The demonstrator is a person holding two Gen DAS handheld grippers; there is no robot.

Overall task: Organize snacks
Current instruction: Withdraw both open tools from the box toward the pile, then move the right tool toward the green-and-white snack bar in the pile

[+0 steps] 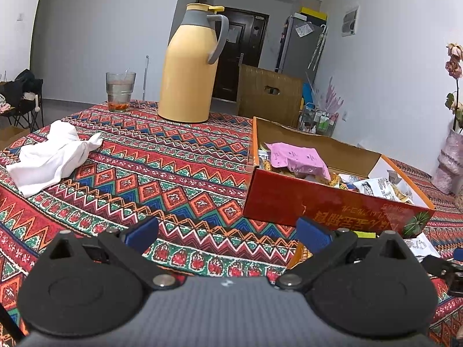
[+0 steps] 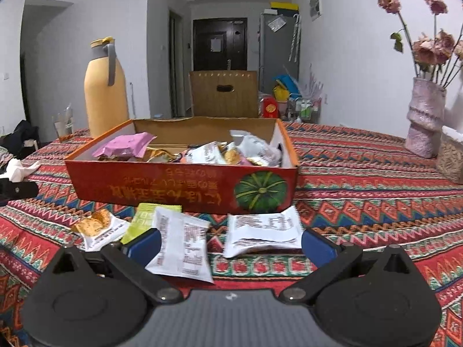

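Note:
A red cardboard box [image 2: 185, 186] with a green pumpkin picture holds several snack packets, among them a pink one [image 2: 124, 146]; the box also shows in the left wrist view [image 1: 318, 202] with the pink packet [image 1: 298, 157]. On the patterned cloth before the box lie loose packets: two white ones [image 2: 182, 248] [image 2: 263, 227], a green one [image 2: 141, 219] and a biscuit packet [image 2: 97, 228]. My right gripper [image 2: 230, 243] is open and empty, just above these packets. My left gripper [image 1: 227, 235] is open and empty, left of the box's near corner.
A yellow thermos jug [image 1: 191, 66] and a glass of water [image 1: 120, 91] stand at the table's far side. A crumpled white cloth [image 1: 52, 156] lies at the left. A pink vase of dried roses [image 2: 424, 121] and a woven basket [image 2: 451, 156] stand at the right.

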